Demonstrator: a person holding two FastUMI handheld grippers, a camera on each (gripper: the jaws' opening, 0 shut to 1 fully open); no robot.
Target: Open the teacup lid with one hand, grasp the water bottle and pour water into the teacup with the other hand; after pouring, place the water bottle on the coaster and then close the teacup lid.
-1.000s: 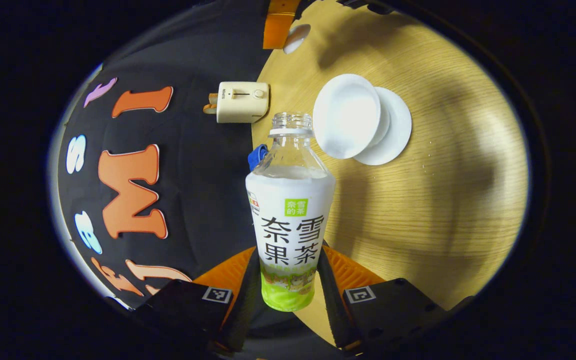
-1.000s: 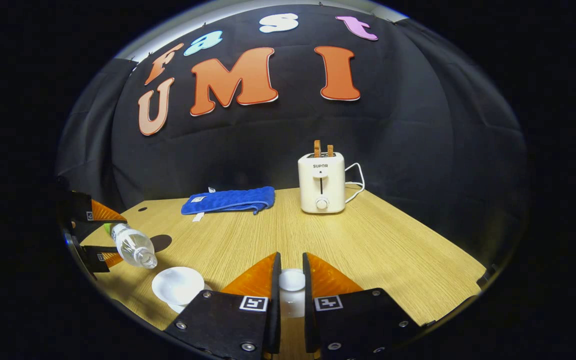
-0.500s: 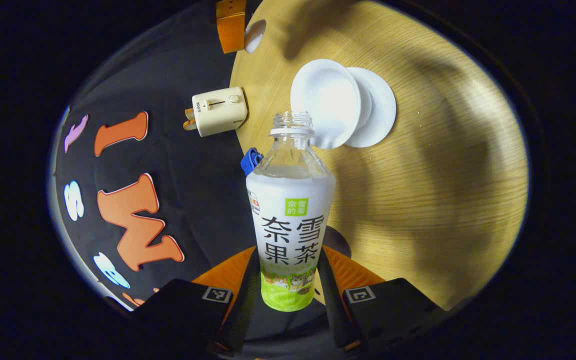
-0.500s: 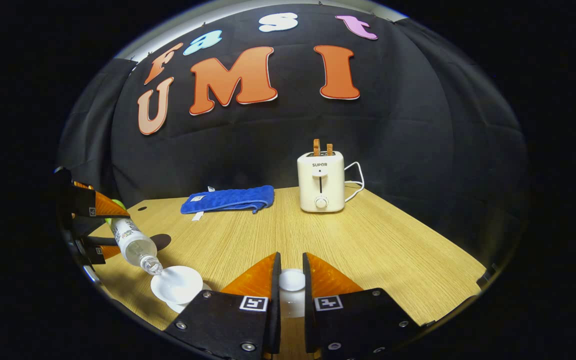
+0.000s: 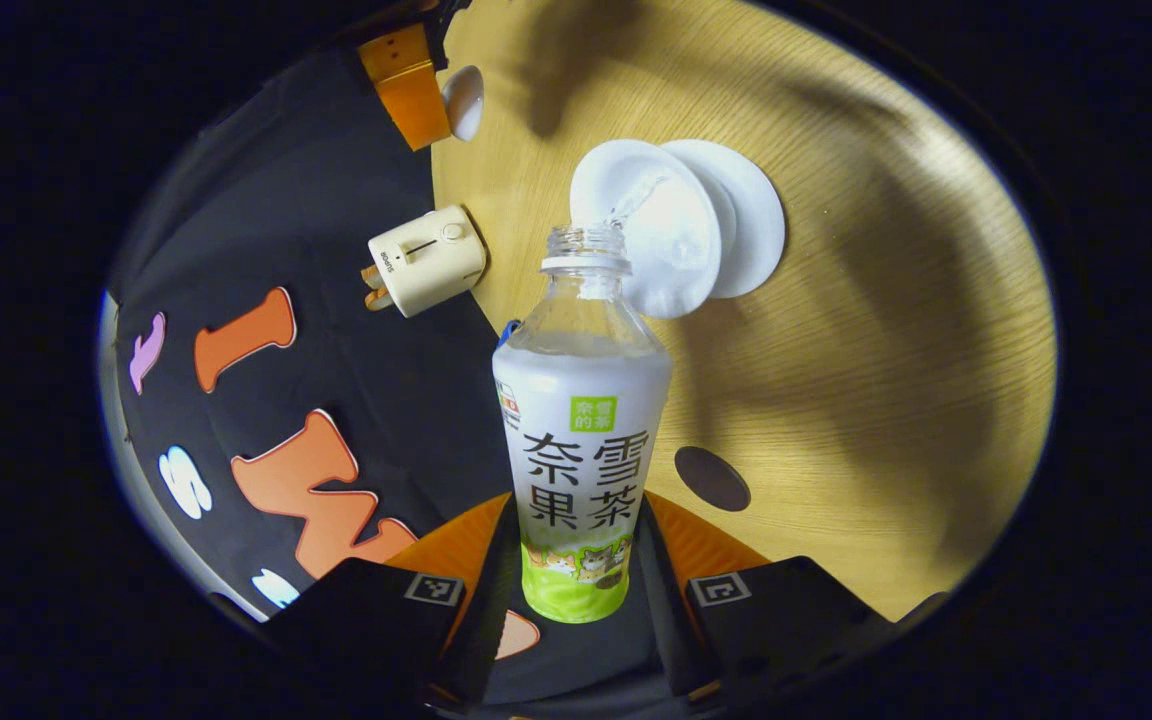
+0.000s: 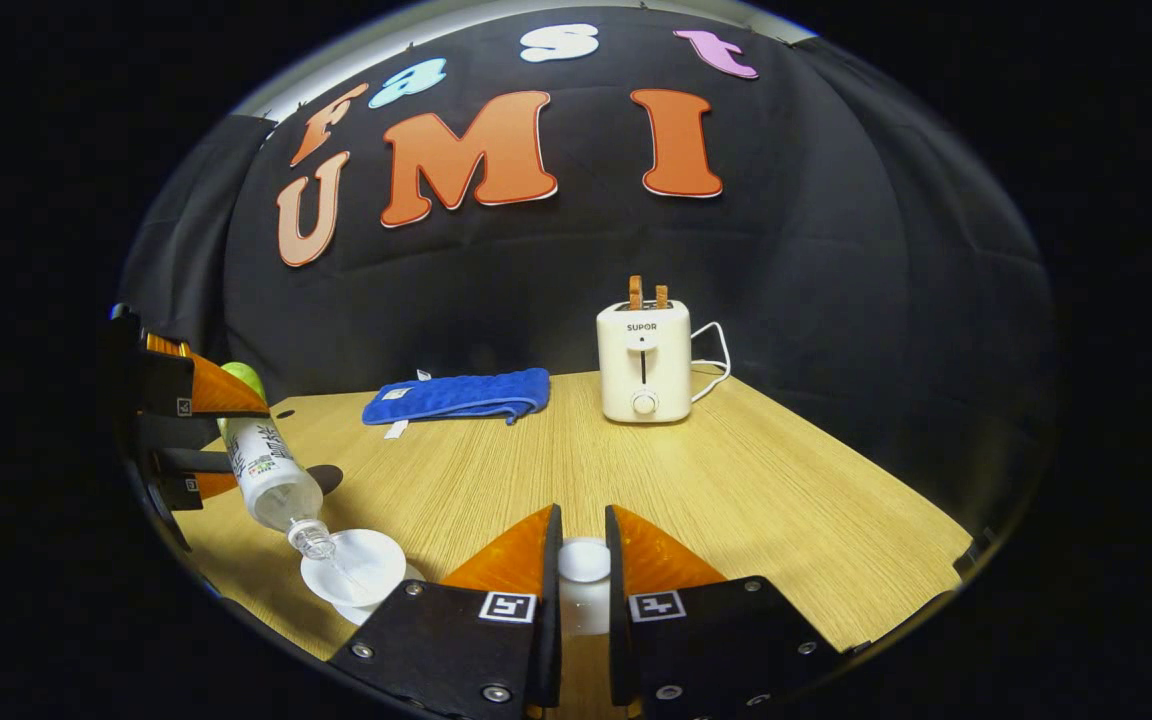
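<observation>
- Left gripper: jaws clenched on the lower body of the water bottle, one finger on each side of the label band. Bottle is uncapped and tipped neck-down toward the teacup; the right gripper view shows that tilt from the side, bottle with its mouth just above the cup.
- Right gripper: jaws closed on the teacup lid, held off to the side, well apart from the cup.
- A thin stream of water runs from the bottle mouth into the open cup. Judged step: pouring under way. Water level in the cup cannot be read.
- Teacup sits on a white saucer.
- Risk 1: the mouth is over the near rim, not the centre; a small sideways drift would likely send water onto the saucer or the table.
- Risk 2: steeper tilt would surge the flow and could overfill or splash a shallow cup.
- Risk 3: grip is low on a smooth wrapped bottle; as the weight shifts, the bottle could pivot between the fingers.
- Coaster: dark round disc on the table near the bottle base, bare, awaiting the bottle.
- Surface: pale wood-grain table, broad soft shadows across it.
- Room: cream toaster with two slices up and a folded blue cloth at the far edge, black cloth wall behind.
</observation>
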